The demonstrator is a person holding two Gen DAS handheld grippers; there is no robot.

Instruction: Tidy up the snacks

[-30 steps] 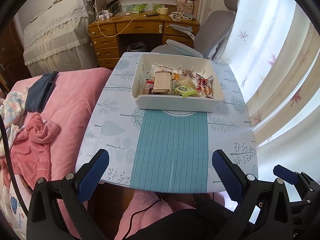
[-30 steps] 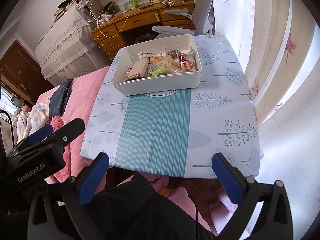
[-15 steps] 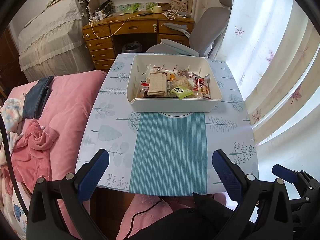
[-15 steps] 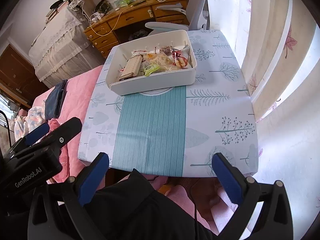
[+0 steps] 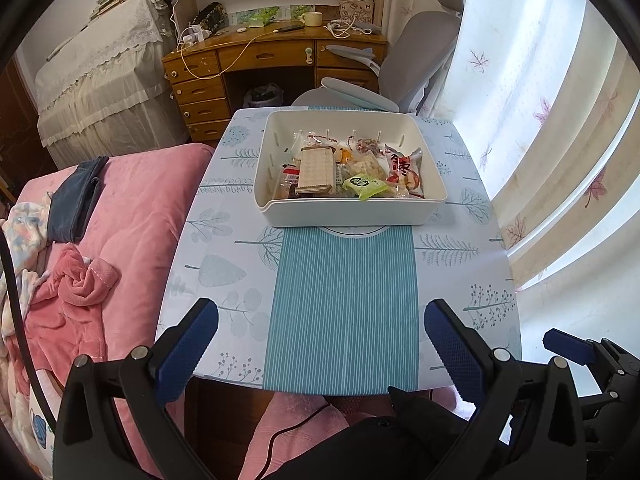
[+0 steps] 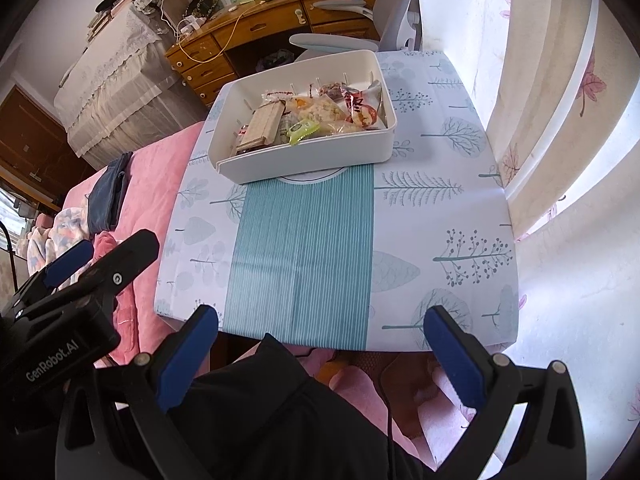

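Observation:
A white rectangular bin [image 5: 348, 212] [image 6: 312, 158] stands at the far end of the small table. It holds several wrapped snacks: a beige wafer pack [image 5: 317, 170] [image 6: 262, 124], a green sachet [image 5: 366, 185] [image 6: 301, 130] and a red-and-white bag [image 5: 406, 170] [image 6: 360, 110]. My left gripper [image 5: 320, 344] is open and empty above the table's near edge. My right gripper [image 6: 320, 344] is open and empty, also at the near edge, to the right of the left one.
The table [image 5: 224, 248] has a leaf-print cloth with a teal striped runner [image 5: 344, 300]. A pink bed [image 5: 120, 216] adjoins its left side, curtains [image 5: 560, 140] its right. A grey chair [image 5: 420, 56] and wooden desk [image 5: 260, 56] stand beyond. My dark-clothed lap [image 6: 280, 420] is below.
Both grippers have drawn back and up a little from the table, so the bin looks slightly farther off. Both stay open and empty.

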